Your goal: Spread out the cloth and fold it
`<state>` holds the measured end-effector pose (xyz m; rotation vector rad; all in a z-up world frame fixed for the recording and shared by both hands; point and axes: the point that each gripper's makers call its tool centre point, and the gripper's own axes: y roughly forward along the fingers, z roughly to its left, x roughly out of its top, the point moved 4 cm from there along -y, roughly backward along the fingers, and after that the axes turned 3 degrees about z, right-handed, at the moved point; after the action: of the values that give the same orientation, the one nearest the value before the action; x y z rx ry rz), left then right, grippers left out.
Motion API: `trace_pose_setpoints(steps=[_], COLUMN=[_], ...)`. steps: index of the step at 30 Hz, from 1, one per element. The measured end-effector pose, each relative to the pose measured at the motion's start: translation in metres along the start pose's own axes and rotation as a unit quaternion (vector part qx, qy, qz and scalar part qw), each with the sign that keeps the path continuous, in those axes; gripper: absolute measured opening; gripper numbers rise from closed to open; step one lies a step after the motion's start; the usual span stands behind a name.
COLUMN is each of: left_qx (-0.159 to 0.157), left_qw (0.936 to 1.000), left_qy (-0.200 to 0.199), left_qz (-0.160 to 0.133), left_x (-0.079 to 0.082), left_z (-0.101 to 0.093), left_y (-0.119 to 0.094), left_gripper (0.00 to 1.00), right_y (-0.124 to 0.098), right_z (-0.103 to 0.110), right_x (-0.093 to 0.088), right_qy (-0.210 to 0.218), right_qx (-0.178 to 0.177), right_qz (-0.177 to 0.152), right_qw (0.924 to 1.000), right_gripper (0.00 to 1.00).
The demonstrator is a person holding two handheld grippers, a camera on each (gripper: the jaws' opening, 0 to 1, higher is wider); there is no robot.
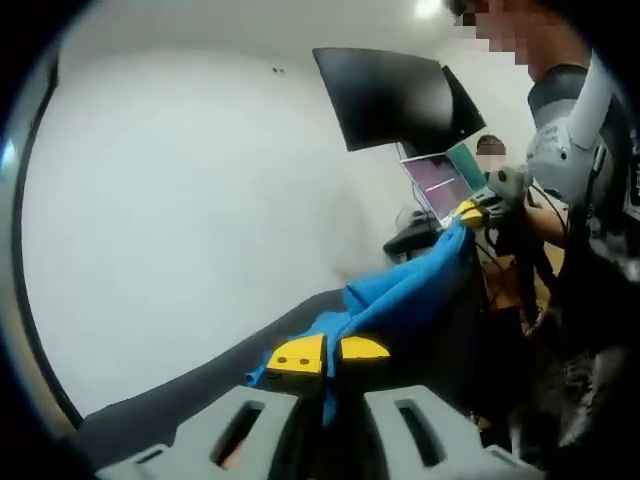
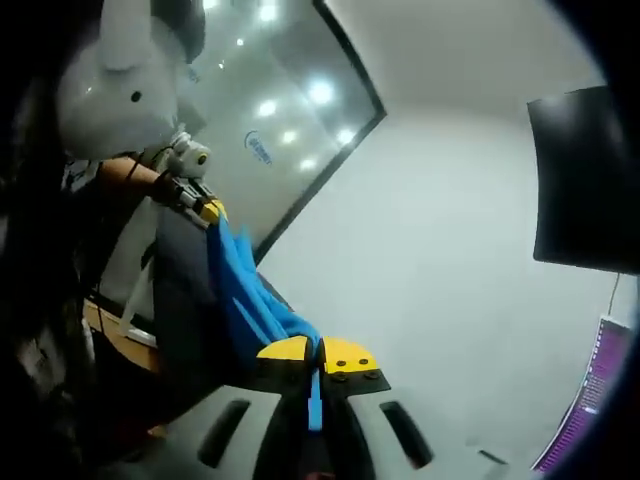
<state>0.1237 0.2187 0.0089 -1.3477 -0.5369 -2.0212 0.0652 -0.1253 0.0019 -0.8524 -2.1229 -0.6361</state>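
Observation:
A blue cloth [image 1: 405,292] hangs stretched in the air between the two grippers. In the left gripper view my left gripper [image 1: 326,355] is shut on one edge of the cloth, its yellow tips pinching the fabric. The cloth runs up and right to the right gripper [image 1: 470,213], held in a person's hand and closed on the far corner. In the right gripper view my right gripper [image 2: 318,353] is shut on the blue cloth [image 2: 250,300], which stretches away to the left gripper [image 2: 207,210] at the upper left.
A dark surface [image 1: 200,385] lies under the cloth. A person [image 1: 580,170] stands at the right of the left gripper view. A black monitor [image 1: 390,95] and an open laptop [image 1: 445,182] are behind. A white wall [image 2: 440,230] and a glass partition [image 2: 270,110] are in the right gripper view.

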Motion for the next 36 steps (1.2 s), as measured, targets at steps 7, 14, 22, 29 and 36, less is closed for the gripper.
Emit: trace_pose_setpoints(steps=[7,14,22,29,36], left_qx=[0.001,0.008,0.023,0.043,0.038], left_qw=[1.0000,0.9999,0.9997,0.9983,0.9761], left_qy=[0.001,0.000,0.003,-0.039,-0.191], left_qz=[-0.008,-0.014,-0.005,0.000,0.097], left_x=[0.002,0.006,-0.001,-0.027,-0.111], left_z=[0.013,0.016,0.037,0.089,0.146], left_y=[0.015,0.020,0.045,0.086,0.171], left_gripper=[0.00,0.00,0.00,0.00,0.00], right_y=[0.007,0.010,0.040,0.105,0.208], right_z=[-0.016,-0.024,-0.046,-0.083,-0.110], right_x=[-0.010,-0.014,-0.029,-0.051,-0.193], right_qy=[0.012,0.020,0.042,0.092,0.126], right_qx=[-0.033,-0.042,-0.074,-0.088,-0.060], right_qz=[-0.004,-0.009,0.007,0.015,0.195], right_qw=[0.9994,0.9989,0.9964,0.9917,0.9708], right_gripper=[0.00,0.00,0.00,0.00,0.00])
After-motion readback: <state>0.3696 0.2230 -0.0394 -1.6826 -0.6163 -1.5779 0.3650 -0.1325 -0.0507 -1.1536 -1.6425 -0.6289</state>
